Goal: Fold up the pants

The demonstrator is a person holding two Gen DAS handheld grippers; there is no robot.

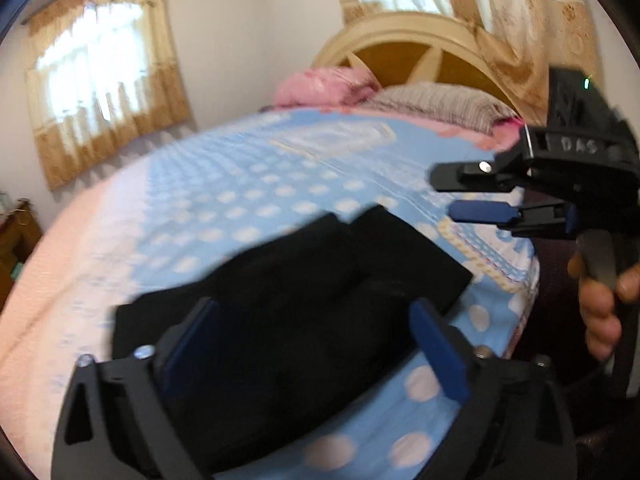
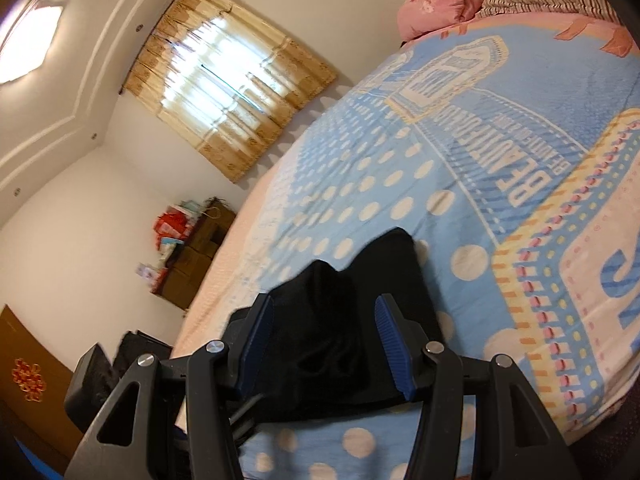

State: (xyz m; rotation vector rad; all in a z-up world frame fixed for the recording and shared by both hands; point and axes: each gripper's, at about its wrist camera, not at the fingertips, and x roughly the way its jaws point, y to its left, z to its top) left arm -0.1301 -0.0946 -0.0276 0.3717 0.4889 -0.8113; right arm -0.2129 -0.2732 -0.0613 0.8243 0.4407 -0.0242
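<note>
Lying folded on the blue dotted bed [image 1: 248, 184] near its edge: black pants [image 1: 304, 312]. Left claw [image 1: 316, 344] spread wide above the pants, gripping nothing. Right claw [image 2: 324, 344] half apart over the same pants, pads off the cloth, held by a hand [image 1: 600, 300].

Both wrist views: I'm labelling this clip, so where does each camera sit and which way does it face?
Left wrist: on the left gripper, jaws open, looking across the black pants toward the headboard; the right gripper and a hand show.
Right wrist: on the right gripper, tilted, facing the curtained window.
Shared: pants, blue bedspread, pink pillow.
</note>
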